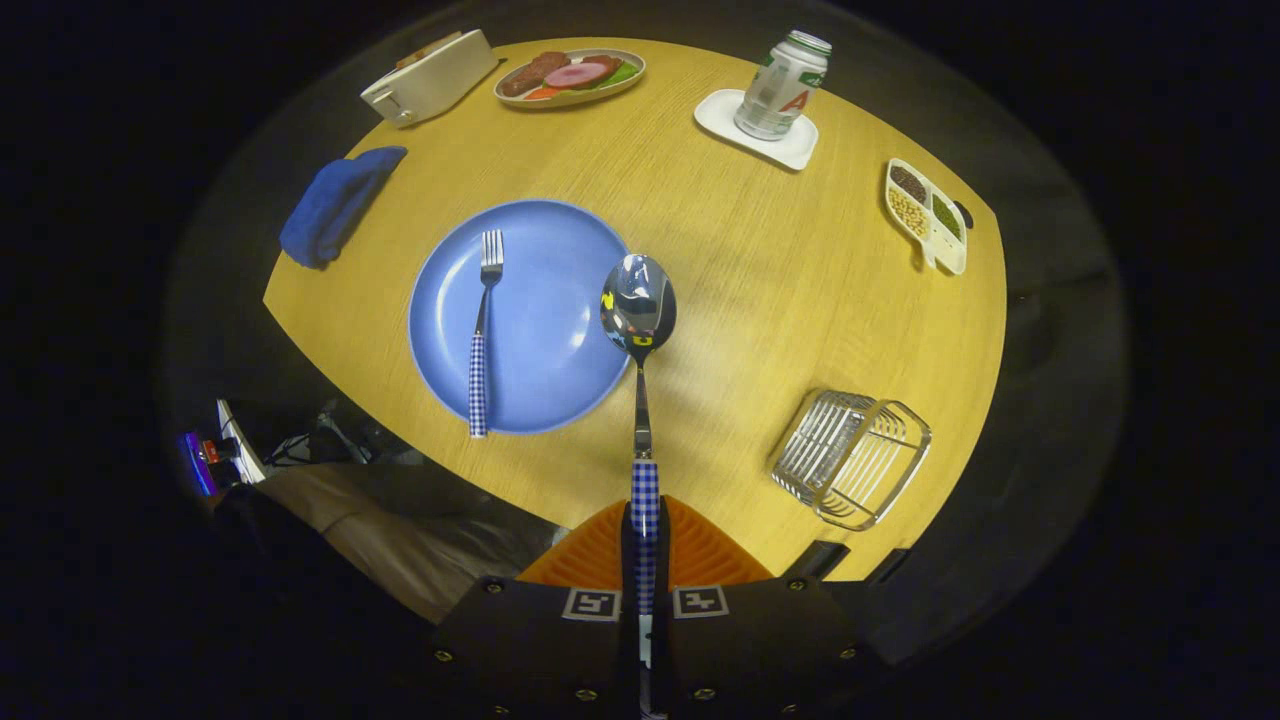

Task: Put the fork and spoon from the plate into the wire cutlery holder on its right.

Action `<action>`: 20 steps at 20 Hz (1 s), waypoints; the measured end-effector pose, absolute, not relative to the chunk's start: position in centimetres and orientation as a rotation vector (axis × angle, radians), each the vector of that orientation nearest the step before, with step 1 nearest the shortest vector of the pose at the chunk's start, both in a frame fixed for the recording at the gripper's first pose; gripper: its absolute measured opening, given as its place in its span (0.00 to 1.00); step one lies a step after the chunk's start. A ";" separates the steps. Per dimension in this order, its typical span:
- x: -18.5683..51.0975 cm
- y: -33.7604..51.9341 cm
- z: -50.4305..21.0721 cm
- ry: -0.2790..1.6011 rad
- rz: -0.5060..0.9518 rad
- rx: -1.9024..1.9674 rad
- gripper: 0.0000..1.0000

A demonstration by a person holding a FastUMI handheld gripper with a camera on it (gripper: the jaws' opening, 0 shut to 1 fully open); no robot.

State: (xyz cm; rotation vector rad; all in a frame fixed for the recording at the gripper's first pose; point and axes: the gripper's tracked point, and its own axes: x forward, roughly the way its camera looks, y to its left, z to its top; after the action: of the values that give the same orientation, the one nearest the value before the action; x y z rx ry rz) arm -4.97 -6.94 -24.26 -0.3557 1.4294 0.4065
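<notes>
My gripper (pixel 645 535) is shut on the checked handle of the spoon (pixel 639 330), which sticks straight out ahead of the fingers, lifted high above the wooden table. Its shiny bowl hangs over the right rim of the blue plate (pixel 545 340). The fork (pixel 483 330), with the same checked handle, lies on the left half of the plate, tines pointing away. The wire cutlery holder (pixel 850 458) stands on the table to the right of the plate, near the table's front edge.
A blue cloth (pixel 335 205) lies left of the plate. Beyond are a white toaster (pixel 430 78), an oval dish of food (pixel 570 77), a can on a white coaster (pixel 782 85) and a divided tray of beans (pixel 925 213) at the far right.
</notes>
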 end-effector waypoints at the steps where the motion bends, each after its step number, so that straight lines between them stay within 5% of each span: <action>1: -5.2 -7.9 -23.8 1.429 0.402 -0.362 0.05; 20: -6.7 -23.6 -24.2 1.709 0.248 -0.360 0.05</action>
State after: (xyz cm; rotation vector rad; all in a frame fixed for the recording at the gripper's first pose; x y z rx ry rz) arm -6.73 -23.58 -24.20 -0.3597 1.7092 0.2482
